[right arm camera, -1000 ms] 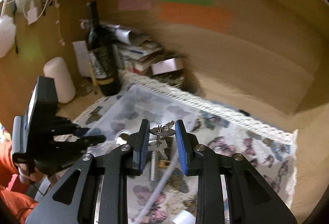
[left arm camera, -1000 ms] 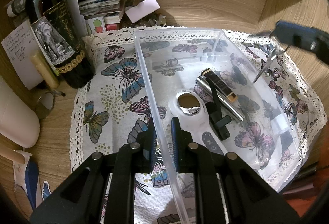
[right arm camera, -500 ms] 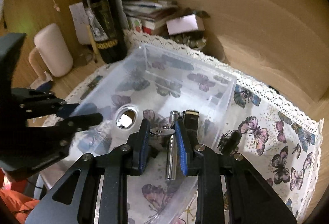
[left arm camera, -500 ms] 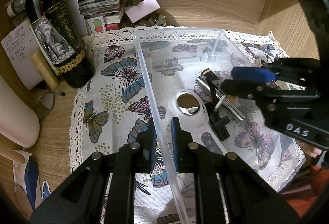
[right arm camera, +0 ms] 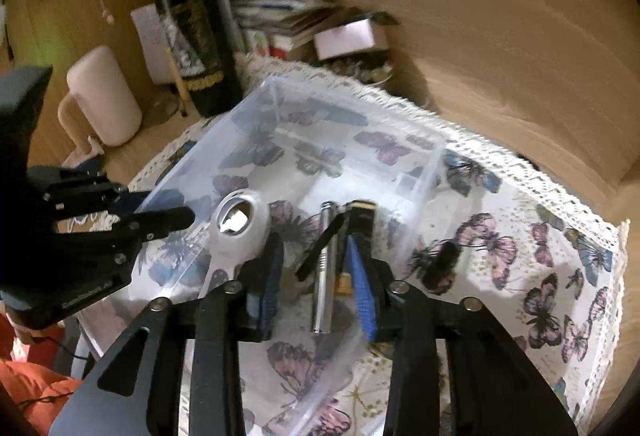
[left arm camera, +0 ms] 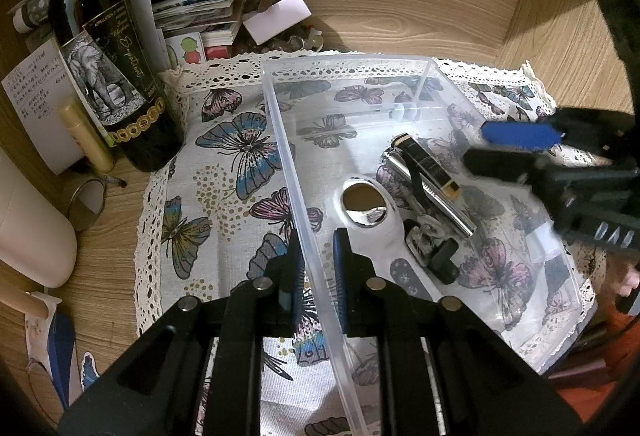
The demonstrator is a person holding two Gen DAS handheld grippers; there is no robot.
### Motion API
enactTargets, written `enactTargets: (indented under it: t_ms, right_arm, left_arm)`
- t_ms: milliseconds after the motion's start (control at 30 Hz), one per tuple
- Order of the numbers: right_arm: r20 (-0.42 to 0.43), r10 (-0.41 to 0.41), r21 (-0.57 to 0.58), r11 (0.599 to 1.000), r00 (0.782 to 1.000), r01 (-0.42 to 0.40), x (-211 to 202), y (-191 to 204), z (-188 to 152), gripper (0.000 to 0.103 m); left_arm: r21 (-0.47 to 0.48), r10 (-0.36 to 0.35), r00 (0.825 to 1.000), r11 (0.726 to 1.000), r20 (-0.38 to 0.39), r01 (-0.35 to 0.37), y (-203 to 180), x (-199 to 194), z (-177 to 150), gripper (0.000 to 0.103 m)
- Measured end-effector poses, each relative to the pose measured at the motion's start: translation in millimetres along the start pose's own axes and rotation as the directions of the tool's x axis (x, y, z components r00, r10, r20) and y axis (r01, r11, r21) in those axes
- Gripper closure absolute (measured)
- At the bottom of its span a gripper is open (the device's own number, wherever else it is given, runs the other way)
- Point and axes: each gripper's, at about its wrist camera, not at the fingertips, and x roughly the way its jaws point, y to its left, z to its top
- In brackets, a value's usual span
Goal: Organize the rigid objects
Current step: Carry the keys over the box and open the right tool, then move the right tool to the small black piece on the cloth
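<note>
A clear plastic bin (left arm camera: 430,65) stands on a butterfly cloth. In it lie a white bottle opener (left arm camera: 372,224), a chrome tube (left arm camera: 430,195), a black-and-gold lighter (left arm camera: 428,165), a black clip (left arm camera: 442,262) and a small metal nail clipper (left arm camera: 424,236). My left gripper (left arm camera: 316,268) is shut on the bin's near left wall. My right gripper (right arm camera: 316,276) is open and empty above the bin's contents; it also shows at the right of the left wrist view (left arm camera: 516,147). The opener (right arm camera: 236,232), tube (right arm camera: 324,276) and lighter (right arm camera: 360,220) show below it.
A dark wine bottle (left arm camera: 108,75) stands left of the bin, with stacked papers and booklets (left arm camera: 192,11) behind. A cream cylinder (left arm camera: 28,228) and a small round mirror (left arm camera: 86,197) lie at the left. A small black object (right arm camera: 440,264) lies on the cloth right of the bin. Wooden walls enclose the back.
My right gripper came over the bin holding the small metal nail clipper, opened and let it go; it now lies among the items. My left gripper has stayed on the bin wall.
</note>
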Motion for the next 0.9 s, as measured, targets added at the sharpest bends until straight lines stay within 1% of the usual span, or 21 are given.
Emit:
enactTargets:
  t_ms: [133, 167, 200, 267, 400, 567, 667, 767, 833, 867, 900]
  right_arm:
    - [0.045, -0.042, 0.046, 0.998, 0.998, 0.04, -18.0, -18.1, 2.8, 0.069]
    - [0.054, -0.052, 0.059, 0.997, 0.997, 0.049, -21.7, -24.0, 3.9, 0.066]
    - [0.065, -0.064, 0.077, 0.995, 0.996, 0.059, -25.9, -31.7, 5.2, 0.06]
    - [0.08, -0.09, 0.112, 0.99, 0.993, 0.081, -31.6, -44.9, 6.4, 0.055]
    - [0.077, -0.144, 0.167, 0.977, 0.987, 0.129, -32.9, -70.1, 8.2, 0.055]
    - [0.021, -0.166, 0.207, 0.965, 0.986, 0.159, -12.4, -91.8, 6.4, 0.055]
    - [-0.025, -0.157, 0.215, 0.964, 0.987, 0.159, 7.8, -100.0, 3.1, 0.055]
    - [-0.077, -0.134, 0.206, 0.967, 0.988, 0.147, 28.6, -103.2, -1.8, 0.055]
    - [-0.114, -0.102, 0.195, 0.973, 0.988, 0.123, 41.2, -103.3, -5.6, 0.055]
    - [-0.131, -0.088, 0.189, 0.976, 0.987, 0.112, 46.6, -102.8, -7.1, 0.059]
    - [-0.146, -0.085, 0.185, 0.976, 0.986, 0.111, 51.3, -103.2, -8.7, 0.059]
  left_arm:
    - [0.0, 0.0, 1.0, 1.0, 0.0, 0.0, 0.0, 0.3, 0.2, 0.089]
    - [0.0, 0.0, 1.0, 1.0, 0.0, 0.0, 0.0, 0.0, 0.0, 0.089]
    - [0.0, -0.001, 1.0, 1.0, 0.0, 0.001, 0.1, 0.1, 0.2, 0.089]
    - [0.0, -0.001, 1.0, 1.0, 0.0, 0.001, -0.1, 0.0, -0.1, 0.089]
    - [-0.003, -0.004, 1.0, 1.0, -0.001, 0.004, -1.0, 1.0, 0.0, 0.089]
    - [-0.004, -0.005, 1.0, 1.0, -0.002, 0.005, -1.1, 1.5, 0.3, 0.089]
    - [-0.004, -0.006, 1.0, 1.0, -0.003, 0.006, -1.6, 2.0, 0.2, 0.089]
    - [-0.005, -0.007, 1.0, 1.0, -0.004, 0.007, -1.4, 2.0, 0.2, 0.089]
    - [-0.008, -0.008, 1.0, 1.0, -0.006, 0.008, -1.1, 2.2, -0.1, 0.089]
    - [-0.009, -0.009, 1.0, 1.0, -0.006, 0.008, -1.9, 2.4, -0.2, 0.089]
    - [-0.009, -0.009, 1.0, 1.0, -0.006, 0.009, -1.4, 2.3, -0.2, 0.089]
